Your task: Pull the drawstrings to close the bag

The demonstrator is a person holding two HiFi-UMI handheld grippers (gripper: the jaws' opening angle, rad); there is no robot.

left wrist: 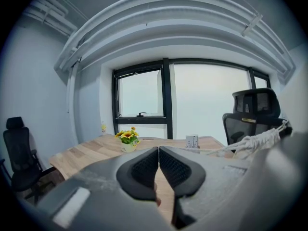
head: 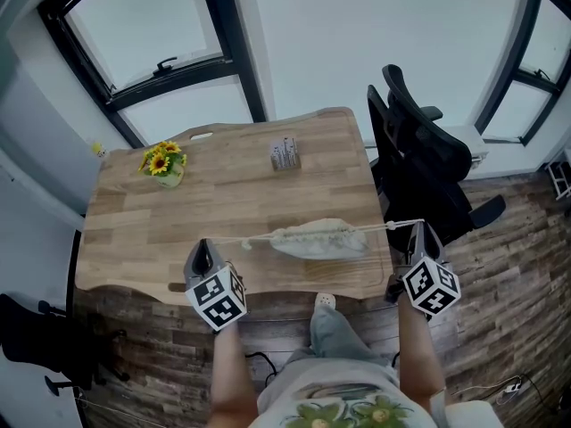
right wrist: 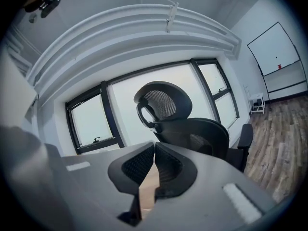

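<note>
From the head view, the cloth bag (head: 319,238) is seen lying on the wooden tabletop (head: 223,194), its mouth gathered into ruffles. The left claw (head: 204,248) is held to the left of the bag and the right claw (head: 419,231) to the right of it, both well apart from the cloth. A left drawstring (head: 254,238) is stretched from the bag to the tip of the left claw, and a right drawstring (head: 401,226) is stretched from the bag to the tip of the right claw. A pot of sunflowers (head: 163,162) and a small box (head: 285,153) are set beyond the bag, and a black chair (head: 419,159) stands beyond it to the right.

In the left gripper view, the left claw (left wrist: 158,150) is shown pressed together at its tip. The bag (left wrist: 252,141) is seen off to the right of the claw, not between the pads. The cord itself cannot be made out in the pinch.

In the right gripper view, the right claw (right wrist: 154,150) is likewise closed tip to tip. The chair (right wrist: 187,129) is seen straight ahead, and the pinched cord is too fine to be made out.
</note>
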